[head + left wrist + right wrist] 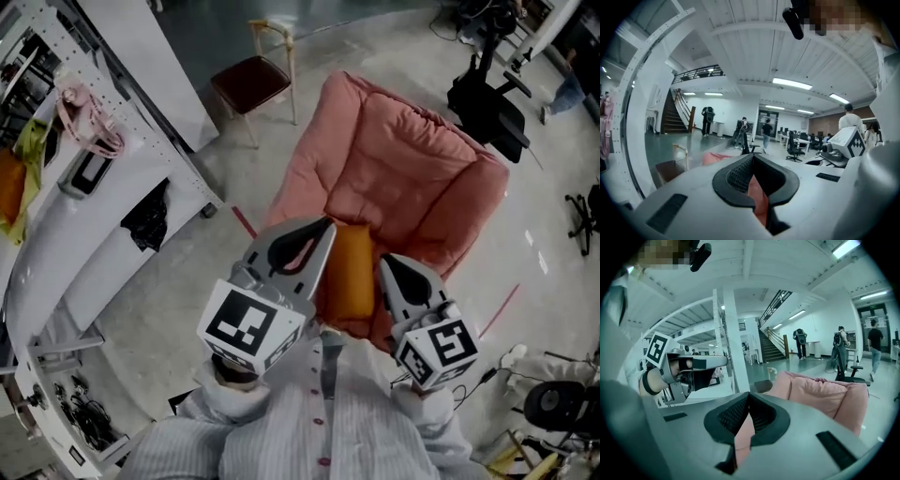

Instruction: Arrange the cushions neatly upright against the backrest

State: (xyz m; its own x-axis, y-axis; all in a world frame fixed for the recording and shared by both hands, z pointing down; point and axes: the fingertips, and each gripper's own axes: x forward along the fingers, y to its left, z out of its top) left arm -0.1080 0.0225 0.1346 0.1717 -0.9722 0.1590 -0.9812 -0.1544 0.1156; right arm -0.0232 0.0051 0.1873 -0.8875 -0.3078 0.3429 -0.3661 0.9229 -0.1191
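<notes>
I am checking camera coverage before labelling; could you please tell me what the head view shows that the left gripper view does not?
Head view only: the orange cushion on the pink armchair and the marker cube on the left claw. Left gripper view only: a staircase and people standing far off. Both: the armchair, the red-seated chair and the right claw.

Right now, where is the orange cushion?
In the head view, the orange cushion sits low at centre, on the front of the pink armchair, between the left gripper and the right gripper.
</notes>
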